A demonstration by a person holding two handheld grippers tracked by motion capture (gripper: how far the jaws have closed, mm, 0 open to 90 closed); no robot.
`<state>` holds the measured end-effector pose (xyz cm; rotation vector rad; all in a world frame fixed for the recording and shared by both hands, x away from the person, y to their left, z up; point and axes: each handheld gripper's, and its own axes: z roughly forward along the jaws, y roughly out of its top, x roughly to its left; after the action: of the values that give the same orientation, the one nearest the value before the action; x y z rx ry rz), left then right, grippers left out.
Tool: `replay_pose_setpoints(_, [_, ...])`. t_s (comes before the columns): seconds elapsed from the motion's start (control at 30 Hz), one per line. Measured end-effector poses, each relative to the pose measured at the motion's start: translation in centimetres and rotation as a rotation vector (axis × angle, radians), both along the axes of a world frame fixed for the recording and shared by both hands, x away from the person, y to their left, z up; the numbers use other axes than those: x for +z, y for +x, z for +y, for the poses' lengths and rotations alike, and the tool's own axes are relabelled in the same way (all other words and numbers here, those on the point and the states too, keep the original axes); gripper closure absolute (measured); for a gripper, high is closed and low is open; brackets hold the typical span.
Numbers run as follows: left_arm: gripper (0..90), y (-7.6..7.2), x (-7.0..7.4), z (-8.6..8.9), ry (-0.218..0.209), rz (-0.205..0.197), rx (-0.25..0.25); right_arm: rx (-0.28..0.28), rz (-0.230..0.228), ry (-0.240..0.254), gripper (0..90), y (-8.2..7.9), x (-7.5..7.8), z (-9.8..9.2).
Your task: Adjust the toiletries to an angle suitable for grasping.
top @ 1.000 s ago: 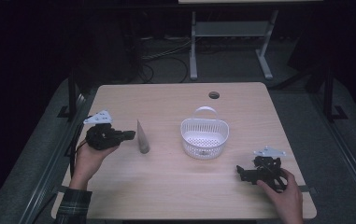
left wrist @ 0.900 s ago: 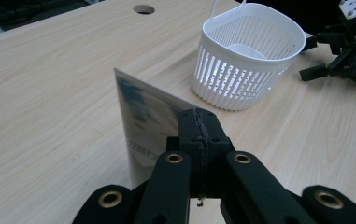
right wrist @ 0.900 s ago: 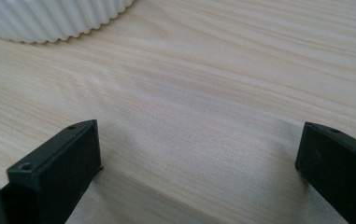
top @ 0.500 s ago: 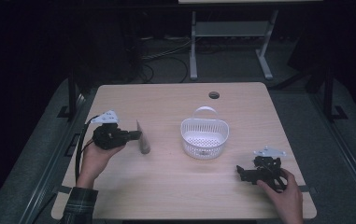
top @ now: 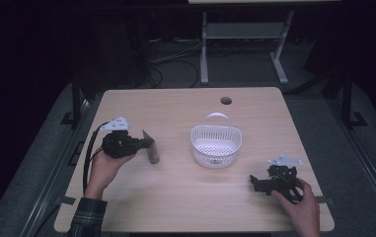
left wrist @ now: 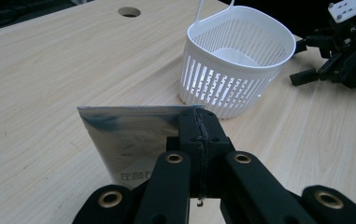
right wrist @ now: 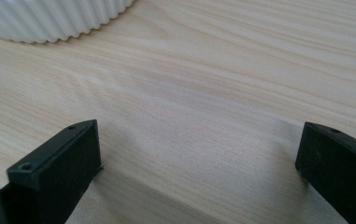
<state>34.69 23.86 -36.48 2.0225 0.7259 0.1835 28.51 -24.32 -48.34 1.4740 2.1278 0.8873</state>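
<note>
**Pouch pinched at the table's left, basket mid-table**

The right gripper (top: 260, 183) lies low near the table's (top: 175, 207) front right corner, jaws spread wide over bare wood, nothing between them. Bare wood lies along the front edge between the two hands. Farther in, near the left edge, the left gripper (left wrist: 199, 128) has its jaws clenched on one edge of a silver pouch (left wrist: 129, 140), which stands upright on the wood. The white basket (top: 216, 144) sits about mid-table, well apart from the pouch, handle toward the far edge. A cable hole (top: 226, 100) lies near the far edge. Beyond the table, the dark floor carries cables and a stand's legs (top: 240, 49).
</note>
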Motion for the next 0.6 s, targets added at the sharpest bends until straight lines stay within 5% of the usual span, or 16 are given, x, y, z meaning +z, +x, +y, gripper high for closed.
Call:
replay_pose_setpoints(0.27, [86.1, -0.9, 0.8, 0.4, 0.009, -0.032, 0.016, -0.001, 0.000, 0.000, 0.0, 0.0, 0.0, 0.0])
replay_pose_setpoints(0.6, [52.4, -1.1, 1.3, 1.3, 0.032, -0.044, 0.073, -0.001, 0.000, -0.001, 0.0, 0.0, 0.0, 0.0])
